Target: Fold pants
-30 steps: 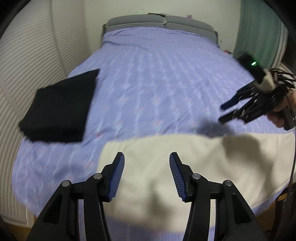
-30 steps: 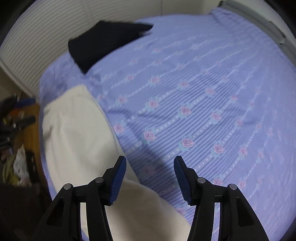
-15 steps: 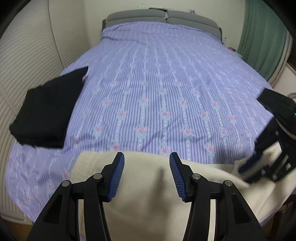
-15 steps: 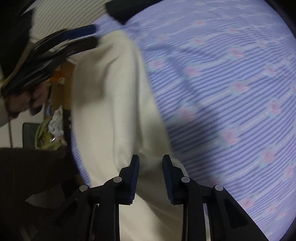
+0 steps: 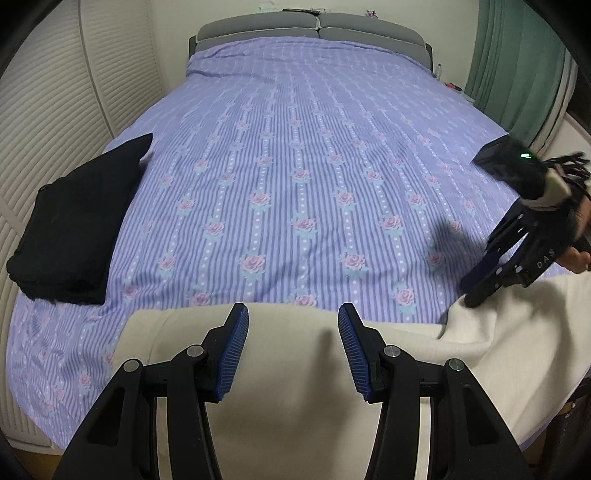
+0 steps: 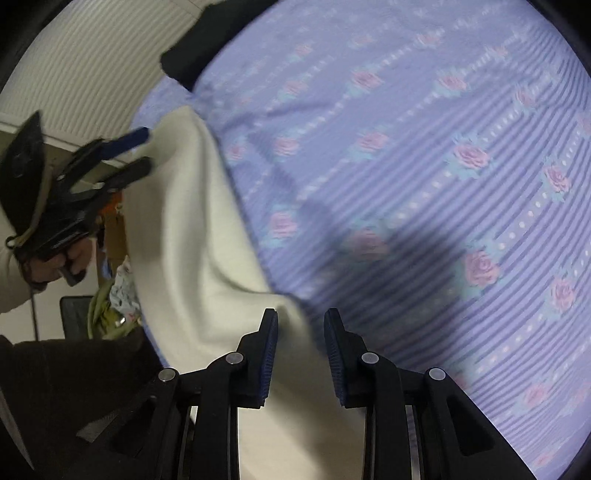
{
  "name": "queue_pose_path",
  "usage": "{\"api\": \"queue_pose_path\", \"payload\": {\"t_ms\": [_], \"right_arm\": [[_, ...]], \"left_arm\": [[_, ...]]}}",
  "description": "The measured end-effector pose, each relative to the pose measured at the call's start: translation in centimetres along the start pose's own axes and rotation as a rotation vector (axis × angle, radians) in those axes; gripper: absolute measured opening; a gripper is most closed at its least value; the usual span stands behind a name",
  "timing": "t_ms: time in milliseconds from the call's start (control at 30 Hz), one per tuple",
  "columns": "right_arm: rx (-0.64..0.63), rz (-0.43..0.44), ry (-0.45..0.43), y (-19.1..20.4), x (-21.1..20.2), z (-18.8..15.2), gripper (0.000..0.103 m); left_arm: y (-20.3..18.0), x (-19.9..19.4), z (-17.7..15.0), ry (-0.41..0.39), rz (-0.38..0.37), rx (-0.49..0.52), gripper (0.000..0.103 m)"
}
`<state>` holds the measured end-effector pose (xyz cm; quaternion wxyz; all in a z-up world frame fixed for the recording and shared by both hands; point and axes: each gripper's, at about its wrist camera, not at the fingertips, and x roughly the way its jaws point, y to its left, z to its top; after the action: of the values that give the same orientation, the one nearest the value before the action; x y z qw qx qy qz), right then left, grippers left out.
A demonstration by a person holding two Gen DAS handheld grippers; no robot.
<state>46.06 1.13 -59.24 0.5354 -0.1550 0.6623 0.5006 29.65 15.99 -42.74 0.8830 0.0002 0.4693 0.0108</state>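
Observation:
Cream pants point(image 5: 295, 398) lie flat along the near edge of the bed, and they also show in the right wrist view point(image 6: 192, 236). My left gripper point(image 5: 293, 350) is open and empty, hovering just over their far edge. My right gripper point(image 6: 300, 354) has its jaws apart with a raised ridge of the cream fabric between them, at the pants' right end. In the left wrist view the right gripper point(image 5: 480, 280) touches the pants at the far right. In the right wrist view the left gripper point(image 6: 138, 153) hovers at the other end.
A folded black garment point(image 5: 77, 225) lies on the left side of the purple flowered bedspread point(image 5: 295, 166). A grey headboard point(image 5: 314, 26) is at the back, a white slatted wall on the left, and a green curtain point(image 5: 517, 62) on the right. Clutter sits on the floor beyond the bed edge point(image 6: 114, 295).
My right gripper dropped from above the bed to the pants' right end, narrowed its jaws, then opened them somewhat around a fabric ridge. My left gripper stayed open over the pants.

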Motion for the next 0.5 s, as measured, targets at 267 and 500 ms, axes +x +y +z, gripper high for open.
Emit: {"api": "queue_pose_path", "payload": {"t_ms": [267,500], "right_arm": [[-0.040,0.151,0.136,0.6,2.9,1.6,0.019],[-0.063,0.028,-0.059,1.4,-3.3,1.1,0.006]], "left_arm": [[0.3,0.2,0.1,0.004,0.007,-0.005,0.050],[0.7,0.1,0.1,-0.012,0.029,-0.004,0.050]]}}
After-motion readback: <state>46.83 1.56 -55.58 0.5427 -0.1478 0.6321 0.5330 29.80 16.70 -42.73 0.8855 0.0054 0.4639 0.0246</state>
